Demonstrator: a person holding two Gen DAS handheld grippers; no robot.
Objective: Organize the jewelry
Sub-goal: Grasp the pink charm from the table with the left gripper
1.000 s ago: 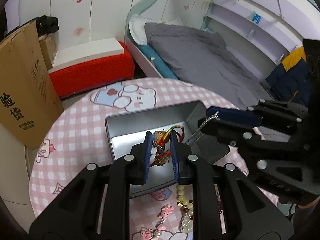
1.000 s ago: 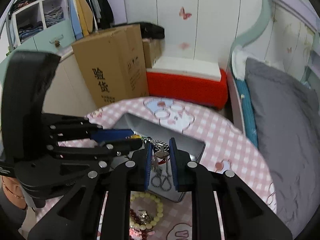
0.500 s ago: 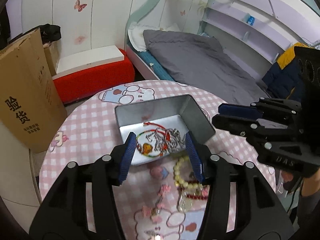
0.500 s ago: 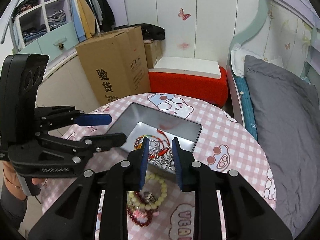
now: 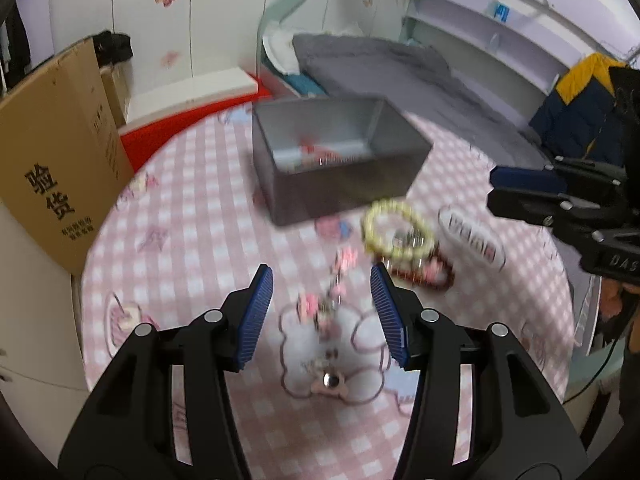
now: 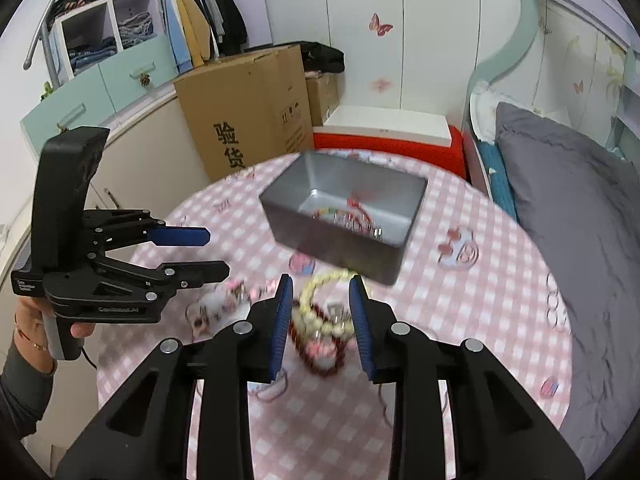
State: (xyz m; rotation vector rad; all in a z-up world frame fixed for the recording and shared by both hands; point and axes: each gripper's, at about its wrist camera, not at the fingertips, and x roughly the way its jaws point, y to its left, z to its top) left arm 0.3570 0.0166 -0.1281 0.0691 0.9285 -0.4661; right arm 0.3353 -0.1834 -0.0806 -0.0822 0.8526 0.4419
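Left wrist view: left gripper (image 5: 322,312) above the round table with pink checked cloth (image 5: 192,216), blue-padded fingers (image 5: 256,316) spread, nothing between them; pink charm chain (image 5: 332,300) on the cloth below. Right gripper (image 6: 320,322) has just been opening, fingers parted, nothing pinched; pale yellow bead bracelet (image 6: 320,304) and dark red bead bracelet (image 6: 316,354) lie on the cloth beneath. Grey rectangular metal tin (image 6: 344,216) sits beyond them, holding a blurred red cord and silver chain pieces.

Pink-and-white checked tablecloth (image 6: 460,312), grey tin (image 6: 344,244), pale yellow bead bracelet (image 5: 396,226), and apparently dark red beads (image 6: 308,356), blurred.
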